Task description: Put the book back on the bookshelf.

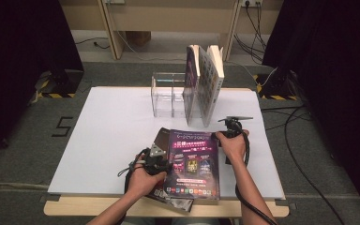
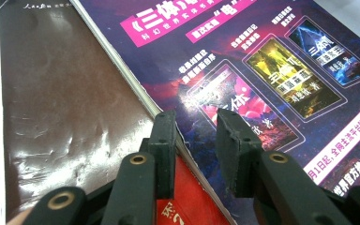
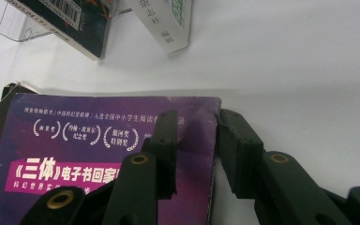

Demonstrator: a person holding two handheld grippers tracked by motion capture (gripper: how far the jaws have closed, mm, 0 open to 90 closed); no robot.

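High view: purple-covered book (image 1: 193,164) flat on white table sheet (image 1: 108,136), near front edge, lying on top of a dark brown book (image 1: 160,138) whose corner juts out at upper left and lower front. Left gripper (image 1: 156,161) at purple book's left edge, held in left hand (image 1: 143,180); right gripper (image 1: 228,132) at far right corner, held in right hand (image 1: 233,145).

Left gripper view: jaws part open, straddling left edge of purple book (image 2: 272,70); one pad over brown cover (image 2: 65,112), the other over purple cover. Pressing or merely hovering: cannot tell. Red strip (image 2: 187,197) visible below edge between the jaws.

Right gripper view: jaws part open, straddling right edge of purple book (image 3: 98,140) close to its far corner; left pad over cover, right pad over bare sheet (image 3: 300,70). Contact not confirmed.

Surroundings: two upright books (image 1: 205,84) leaning against a clear acrylic rack (image 1: 166,93) at far side of sheet, well apart from purple book, bare strip between. Left half of sheet open. Right of purple book, a narrow margin of sheet before the edge. Front edge of sheet close to book's near edge; wooden tabletop lip (image 1: 84,206) just beyond.
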